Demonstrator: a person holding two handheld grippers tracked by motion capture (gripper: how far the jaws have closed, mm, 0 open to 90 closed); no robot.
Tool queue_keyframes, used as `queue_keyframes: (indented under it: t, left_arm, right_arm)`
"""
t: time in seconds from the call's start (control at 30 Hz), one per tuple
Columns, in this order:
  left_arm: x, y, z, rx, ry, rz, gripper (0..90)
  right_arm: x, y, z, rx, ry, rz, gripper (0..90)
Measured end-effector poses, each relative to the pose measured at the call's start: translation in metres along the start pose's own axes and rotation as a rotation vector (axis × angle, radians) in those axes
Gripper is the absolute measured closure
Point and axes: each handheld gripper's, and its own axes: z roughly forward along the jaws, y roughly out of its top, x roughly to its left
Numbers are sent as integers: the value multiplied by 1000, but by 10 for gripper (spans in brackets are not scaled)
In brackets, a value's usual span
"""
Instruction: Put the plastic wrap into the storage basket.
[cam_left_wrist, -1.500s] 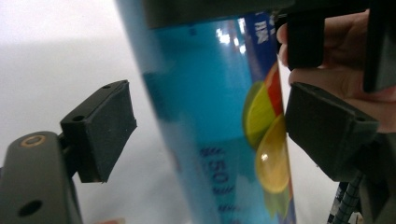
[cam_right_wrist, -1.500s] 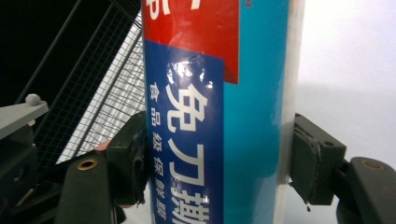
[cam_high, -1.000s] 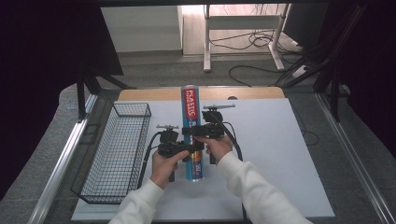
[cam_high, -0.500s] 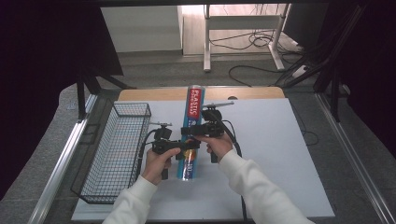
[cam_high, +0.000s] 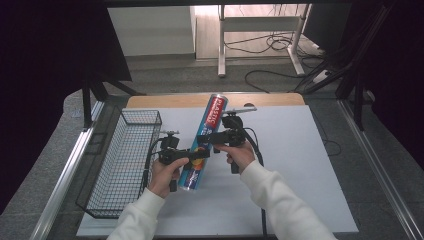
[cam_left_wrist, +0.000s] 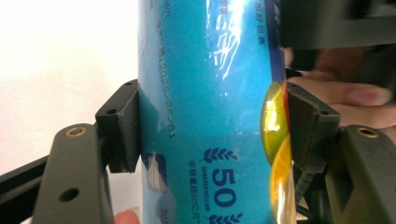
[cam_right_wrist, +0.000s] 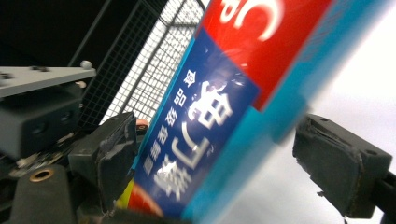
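1. Broadly, the white table (cam_high: 300, 175) carries the work, with a black wire basket (cam_high: 125, 165) on its left side and a long blue roll box (cam_high: 202, 145) held above the middle, just right of the basket.

2. Long and slim, the roll box runs from near the person up toward the table's far edge, tilted. Its far end is red (cam_high: 215, 111), its near part blue with glossy film; the right gripper view shows it (cam_right_wrist: 210, 107) slanting between the jaws, with the basket mesh (cam_right_wrist: 154, 60) behind.

3. Judging by its look, it is a light cardboard carton of plastic wrap: fairly stiff along its length, but thin walls would dent under a hard squeeze, and the shiny print looks slippery. A long thing held near one end will want to swing.

4. Sensibly, grip across the narrow width, near the middle of the length.

5. Smaller now: the left gripper (cam_high: 192, 154) is clamped across the box's lower part; in its own view both pads press the blue sides (cam_left_wrist: 205, 116).

6. Last, the right gripper (cam_high: 206, 139) has just been opening; its jaws stand spread with the box between them, the right-hand pad (cam_right_wrist: 341, 163) clear of it.
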Motion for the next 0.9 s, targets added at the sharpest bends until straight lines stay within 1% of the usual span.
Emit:
queue_keyframes:
  t: [0.1, 0.2, 0.27, 0.33, 0.37, 0.4, 0.43, 0.47, 0.57, 0.63, 0.67, 0.7, 0.73, 0.77, 0.8, 0.83, 0.9]
  left_arm:
    - [3, 0, -4, -9, 20, -4, 319]
    - [2, 0, -11, -14, 55, 18, 319]
    - [2, 0, -17, -16, 74, 23, 319]
    - [2, 0, -22, -16, 91, 19, 319]
    - [1, 0, -25, -18, 108, 24, 319]
    - [1, 0, -27, -19, 119, 25, 319]
    - [0, 0, -31, -15, 136, 34, 319]
    - [-1, 1, -34, -11, 144, 35, 319]
    - [-4, 2, -42, -7, 162, 43, 319]
    - [-8, 3, -49, 3, 183, 56, 319]
    - [-9, 4, -50, 2, 187, 56, 319]
    - [-10, 4, -54, 7, 200, 65, 318]
    - [-12, 4, -57, 10, 218, 72, 318]
    - [-13, 4, -59, 11, 227, 75, 319]
    - [-13, 4, -62, 9, 236, 78, 319]
    - [-14, 4, -65, 6, 246, 79, 319]
    - [-14, 5, -72, -5, 257, 69, 319]
  right_arm:
    - [-7, -4, -14, -14, 9, 3, 136]
    - [-17, -13, -29, -32, -4, -19, 136]
    - [-27, -23, -44, -50, -19, -37, 136]
    - [-38, -33, -56, -64, -37, -54, 142]
    - [-43, -37, -61, -63, -41, -63, 144]
    - [-51, -44, -68, -60, -48, -68, 146]
    - [-56, -48, -72, -62, -54, -71, 148]
    - [-64, -54, -78, -63, -67, -76, 149]
    - [-79, -68, -89, -65, -114, -90, 150]
    - [-90, -76, -95, -59, -158, -108, 152]
    - [-97, -82, -98, -47, -190, -127, 153]
    - [-100, -83, -98, -42, -204, -131, 153]
    - [-106, -87, -98, -36, -242, -151, 153]
    - [-111, -91, -99, -29, -279, -161, 153]
    - [-115, -93, -100, -27, -285, -160, 153]
    - [-119, -95, -101, -27, -279, -147, 154]
    - [-126, -98, -103, -32, -282, -141, 157]
